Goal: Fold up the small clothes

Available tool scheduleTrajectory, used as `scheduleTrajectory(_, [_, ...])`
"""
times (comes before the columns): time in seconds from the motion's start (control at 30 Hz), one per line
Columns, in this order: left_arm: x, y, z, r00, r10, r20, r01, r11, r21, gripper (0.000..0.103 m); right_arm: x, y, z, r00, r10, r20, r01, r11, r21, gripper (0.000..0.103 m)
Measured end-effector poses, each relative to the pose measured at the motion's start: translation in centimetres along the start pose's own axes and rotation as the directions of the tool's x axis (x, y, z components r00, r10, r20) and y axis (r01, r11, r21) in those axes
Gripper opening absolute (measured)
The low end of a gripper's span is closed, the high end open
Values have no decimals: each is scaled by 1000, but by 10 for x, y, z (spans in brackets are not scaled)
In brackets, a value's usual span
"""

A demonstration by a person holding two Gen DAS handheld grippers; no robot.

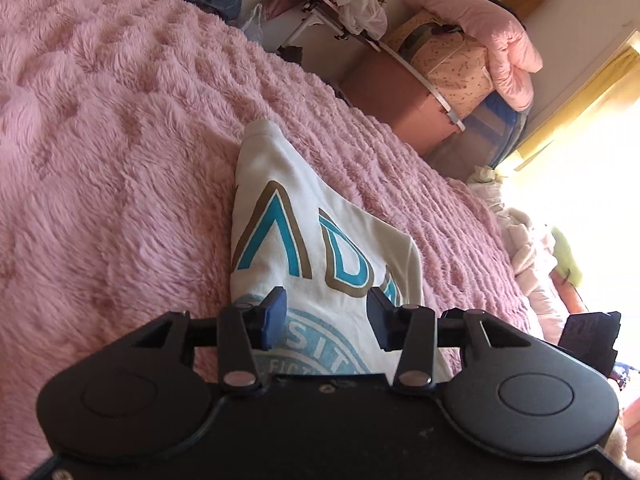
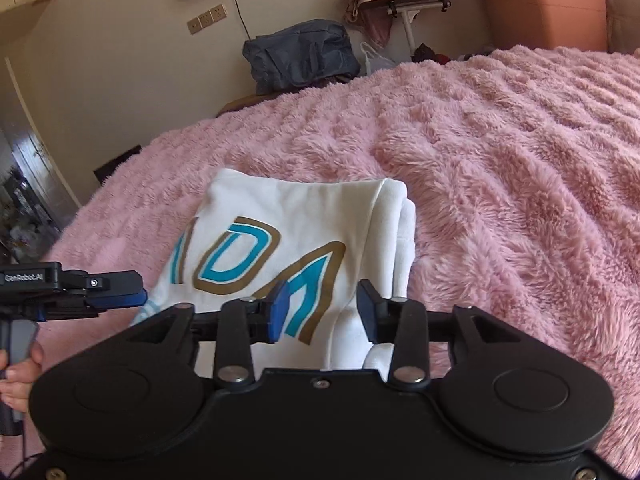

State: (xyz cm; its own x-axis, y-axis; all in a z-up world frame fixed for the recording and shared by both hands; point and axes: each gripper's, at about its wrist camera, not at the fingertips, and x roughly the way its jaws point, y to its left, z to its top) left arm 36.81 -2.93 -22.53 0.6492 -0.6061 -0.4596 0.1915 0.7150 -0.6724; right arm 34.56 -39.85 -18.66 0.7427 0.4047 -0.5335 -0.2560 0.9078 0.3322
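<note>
Right wrist view: both hand-held grippers, right and left, are tilted down, jaws parted and empty, over the shirt; open blanket is seen beyond its edges.

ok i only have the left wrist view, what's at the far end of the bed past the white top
Observer: In the right wrist view a dark blue-grey bag sits beyond the far edge of the pink blanket, against the wall.
Operator: can you see my left gripper from there
Observer: Yes, the left gripper comes in from the left edge of that view, beside the white top; a hand grips its handle.
Operator: and the right gripper, holding anything
Observer: No. The right gripper has its jaws apart, with the folded top lying on the blanket beyond them and the pads not pressing on it.
</note>
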Motion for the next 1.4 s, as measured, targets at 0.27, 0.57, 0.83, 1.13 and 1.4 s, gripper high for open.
scheduleTrajectory(0.27, [-21,68,-17,983,-144,-112,125,980,-157,46,-47,-57,-19,984,170,-55,-161,977,141,54])
scheduleTrajectory(0.57, [11,94,-23,961,-238,-144,189,939,-287,47,-25,-82,-43,951,293,-98,-255,924,286,57])
scheduleTrajectory(0.83, [44,91,-8,940,-279,-195,216,932,-292,49,7,-93,-49,914,394,-98,-333,865,375,57])
scheduleTrajectory(1.13, [77,81,3,933,-282,-225,213,933,-289,52,44,-81,-43,881,462,-102,-388,828,406,61])
scheduleTrajectory(1.4, [77,61,9,930,-321,-181,273,930,-244,35,43,-68,-38,898,429,-94,-366,850,378,39])
